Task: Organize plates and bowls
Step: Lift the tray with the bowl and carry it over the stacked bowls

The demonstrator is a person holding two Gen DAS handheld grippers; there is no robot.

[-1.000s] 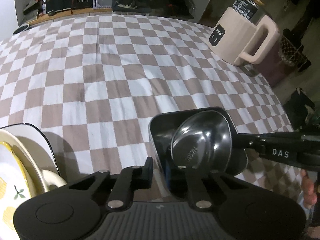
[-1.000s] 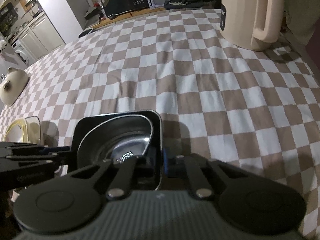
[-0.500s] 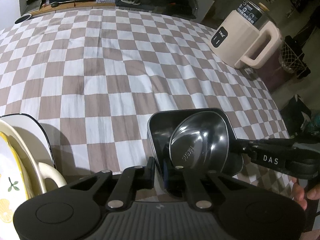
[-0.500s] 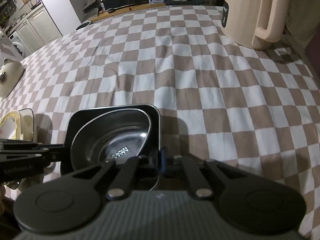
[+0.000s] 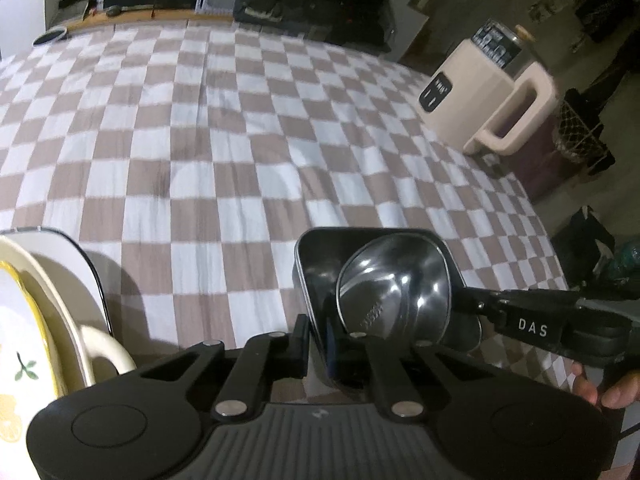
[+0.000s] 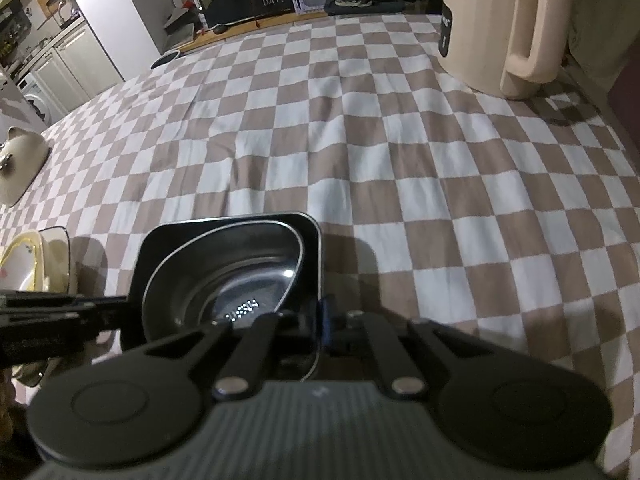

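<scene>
A black square dish holds a steel bowl and hangs above the checkered cloth. My left gripper is shut on the dish's near left wall. My right gripper is shut on the dish's right wall, with the steel bowl inside the dish. In the left wrist view the right gripper comes in from the right. A stack of cream and yellow-rimmed plates stands at the left edge, and shows in the right wrist view too.
A beige electric kettle stands at the far right of the table. A cream lidded pot sits at the left edge. A small dark round dish lies at the far edge. The checkered cloth covers the table.
Both grippers and the black dish with the steel bowl have risen and pulled back a little. The grips have not changed.
</scene>
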